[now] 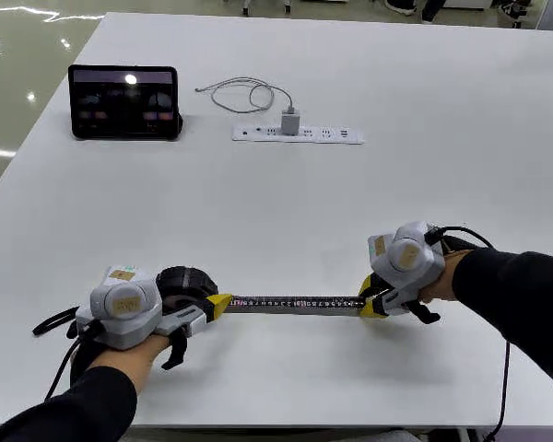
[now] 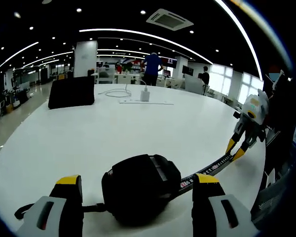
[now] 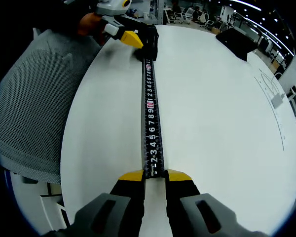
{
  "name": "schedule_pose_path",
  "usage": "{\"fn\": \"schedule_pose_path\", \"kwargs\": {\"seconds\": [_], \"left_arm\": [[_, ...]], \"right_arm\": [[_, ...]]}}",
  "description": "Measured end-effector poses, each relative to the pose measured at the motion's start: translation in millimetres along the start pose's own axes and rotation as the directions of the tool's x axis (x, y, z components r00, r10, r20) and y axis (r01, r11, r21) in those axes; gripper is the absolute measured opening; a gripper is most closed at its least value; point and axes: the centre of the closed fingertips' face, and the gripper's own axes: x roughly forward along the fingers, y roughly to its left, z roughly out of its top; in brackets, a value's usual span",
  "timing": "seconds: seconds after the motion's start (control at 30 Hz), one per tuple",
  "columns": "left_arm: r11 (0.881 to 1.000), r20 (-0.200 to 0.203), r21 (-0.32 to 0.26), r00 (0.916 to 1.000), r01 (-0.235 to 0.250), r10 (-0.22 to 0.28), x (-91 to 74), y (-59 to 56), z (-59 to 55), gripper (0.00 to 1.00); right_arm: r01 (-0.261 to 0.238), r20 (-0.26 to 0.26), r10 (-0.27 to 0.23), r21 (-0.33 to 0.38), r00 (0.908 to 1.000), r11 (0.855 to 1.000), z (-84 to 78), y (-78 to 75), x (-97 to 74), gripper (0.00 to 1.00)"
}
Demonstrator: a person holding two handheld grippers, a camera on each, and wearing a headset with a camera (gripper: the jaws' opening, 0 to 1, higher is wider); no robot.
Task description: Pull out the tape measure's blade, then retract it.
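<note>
The white table carries everything in the head view. At about 8 o'clock on it, a hand holds the left gripper. In the left gripper view its two yellow-tipped jaws stand wide apart with the tape measure's black case between them. A narrow gap shows on either side, so the gripper reads as released around the case rather than clenched on it. The case sits on the tabletop, and a thin black strap leads off it past one jaw.

Up at 10 o'clock a dark tablet stands propped with its screen toward the person. Near 12 o'clock a white cable loops to a white charger, which is plugged into a white power strip lying flat.

From the case the blade runs out toward 3 o'clock, straight and low over the table, spanning the space between the two grippers with its numbered face up. In the right gripper view the digits climb from 1 at the near end, past a red mark at 10, toward the case.

At about 4 o'clock the right gripper is clenched on the blade's free end, its yellow tips drawn in against it, one on each side. In that view the left gripper and the case lie at 12 o'clock. A grey mesh chair shows at 9 o'clock beyond the table's edge.
</note>
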Motion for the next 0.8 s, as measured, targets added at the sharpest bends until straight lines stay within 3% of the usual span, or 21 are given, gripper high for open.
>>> {"fn": "schedule_pose_path", "kwargs": {"seconds": [0.3,0.37,0.43,0.47,0.73,0.8], "left_arm": [[0.999,-0.004,-0.021,0.9991,-0.043,0.043,3.7,-3.3,6.9,0.78],[0.997,-0.011,-0.035,0.9980,-0.063,0.063,4.6,-2.7,5.6,0.74],[0.992,-0.049,-0.017,0.9909,-0.126,0.125,2.1,6.0,-1.1,0.69],[0.993,-0.014,-0.027,0.9937,-0.112,0.111,3.4,2.0,3.9,0.69],[0.995,-0.055,-0.021,0.9938,-0.098,0.097,4.1,-1.7,-0.4,0.62],[0.995,-0.064,-0.003,0.9929,-0.100,0.100,4.3,-2.6,-0.9,0.61]], "right_arm": [[0.011,-0.040,-0.008,0.065,0.9992,0.998,0.2,-1.0,1.2,0.10],[0.021,-0.055,-0.015,0.104,0.9984,0.994,-0.6,-1.3,1.3,0.10],[0.026,-0.057,-0.020,0.107,0.9982,0.994,-0.6,-1.5,1.4,0.10],[0.025,-0.052,-0.019,0.105,0.9984,0.994,-0.8,-1.7,1.4,0.10],[0.024,-0.024,-0.023,0.067,0.9995,0.997,-0.2,0.2,1.1,0.10],[0.024,-0.014,-0.023,0.114,0.9996,0.993,0.2,-0.1,1.0,0.10]]}}
